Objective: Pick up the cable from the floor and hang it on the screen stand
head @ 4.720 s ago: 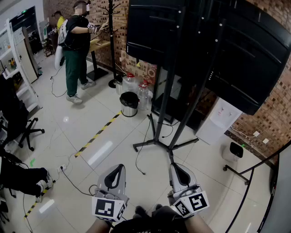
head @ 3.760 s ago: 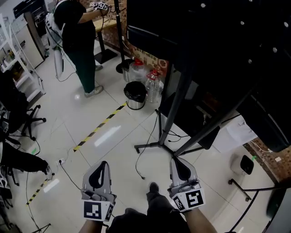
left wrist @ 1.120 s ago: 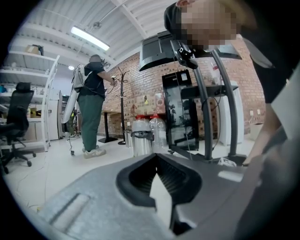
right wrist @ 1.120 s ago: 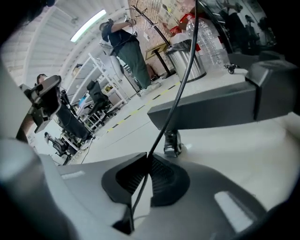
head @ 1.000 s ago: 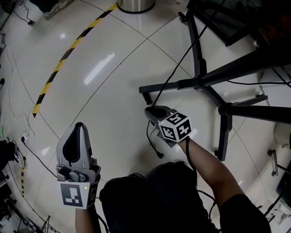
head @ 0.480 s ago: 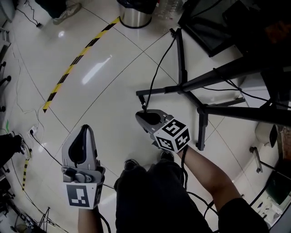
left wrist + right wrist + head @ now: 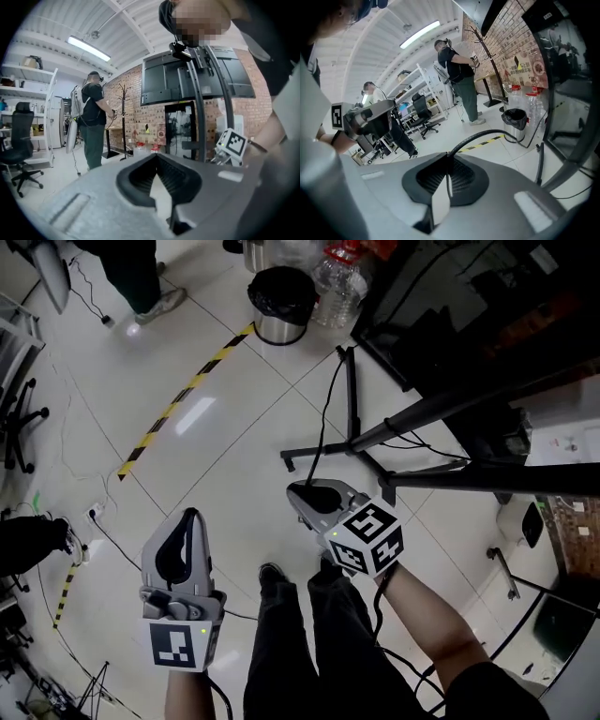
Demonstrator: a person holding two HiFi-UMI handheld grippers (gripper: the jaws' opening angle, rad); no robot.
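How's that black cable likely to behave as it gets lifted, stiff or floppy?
Probably floppy with some spring: the cable leaves the right gripper in a smooth arc, then droops toward the floor. Likely light, since a thin pinch carries it. It may slip, being smooth and round.

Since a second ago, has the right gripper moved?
Yes, upward: the right gripper, shut on the cable, looks as large as before while the stand's floor legs have shrunk below it.
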